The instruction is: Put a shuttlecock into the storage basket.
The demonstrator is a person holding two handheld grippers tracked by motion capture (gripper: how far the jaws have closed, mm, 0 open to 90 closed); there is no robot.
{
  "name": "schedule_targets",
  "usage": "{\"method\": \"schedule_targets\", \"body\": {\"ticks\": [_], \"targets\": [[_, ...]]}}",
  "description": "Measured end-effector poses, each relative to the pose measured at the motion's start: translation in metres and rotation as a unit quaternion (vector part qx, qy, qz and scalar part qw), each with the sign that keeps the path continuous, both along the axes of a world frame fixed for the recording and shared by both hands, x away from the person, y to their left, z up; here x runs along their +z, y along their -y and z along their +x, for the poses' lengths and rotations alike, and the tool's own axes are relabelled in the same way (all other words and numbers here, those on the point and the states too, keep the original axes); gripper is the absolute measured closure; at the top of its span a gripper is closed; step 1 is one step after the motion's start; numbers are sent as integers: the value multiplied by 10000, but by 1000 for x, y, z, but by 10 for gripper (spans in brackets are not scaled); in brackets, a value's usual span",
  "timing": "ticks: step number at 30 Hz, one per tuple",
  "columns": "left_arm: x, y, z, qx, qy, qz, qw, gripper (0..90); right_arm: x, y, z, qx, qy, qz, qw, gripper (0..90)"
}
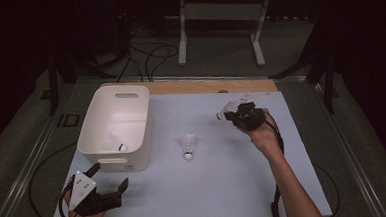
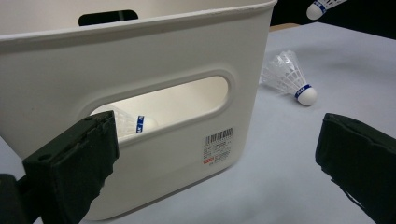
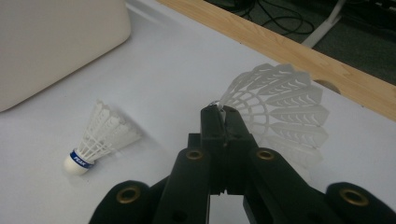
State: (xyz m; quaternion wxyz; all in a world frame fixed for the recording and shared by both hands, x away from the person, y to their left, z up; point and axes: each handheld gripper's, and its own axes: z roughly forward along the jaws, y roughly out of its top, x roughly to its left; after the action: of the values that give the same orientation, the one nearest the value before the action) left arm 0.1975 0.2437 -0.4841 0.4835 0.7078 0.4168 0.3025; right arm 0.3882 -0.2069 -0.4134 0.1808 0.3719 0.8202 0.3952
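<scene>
My right gripper [image 1: 237, 115] hovers over the far right of the white table, shut on the skirt rim of a white shuttlecock [image 3: 280, 107]; that held shuttlecock [image 1: 225, 110] sticks out to the left. A second shuttlecock [image 1: 187, 146] with a blue band lies on the table's middle, cork toward me. A third shuttlecock [image 1: 121, 147] rests inside the white bin [image 1: 132, 129]; through the handle slot it shows as well [image 2: 135, 123]. My left gripper [image 1: 110, 175] sits at the near left corner, open, jaws wide apart and facing the bin's near wall [image 2: 154, 60].
A wooden strip [image 1: 215, 86] runs along the table's far edge. Beyond it are a white frame stand [image 1: 221, 17] and cables on the floor. Bare table surface [image 1: 210, 187] stretches between the two hands.
</scene>
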Motion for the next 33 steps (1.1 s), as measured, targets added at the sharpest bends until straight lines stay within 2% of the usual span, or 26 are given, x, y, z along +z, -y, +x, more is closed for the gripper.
{"method": "schedule_targets", "body": {"ticks": [19,33], "targets": [[0,1,0,2,-8,6,10000,0,5,-3,-2,58,30,66,10000,895],[0,0,0,2,-6,9,10000,0,16,-10,-3,138,117,107,9998,894]]}}
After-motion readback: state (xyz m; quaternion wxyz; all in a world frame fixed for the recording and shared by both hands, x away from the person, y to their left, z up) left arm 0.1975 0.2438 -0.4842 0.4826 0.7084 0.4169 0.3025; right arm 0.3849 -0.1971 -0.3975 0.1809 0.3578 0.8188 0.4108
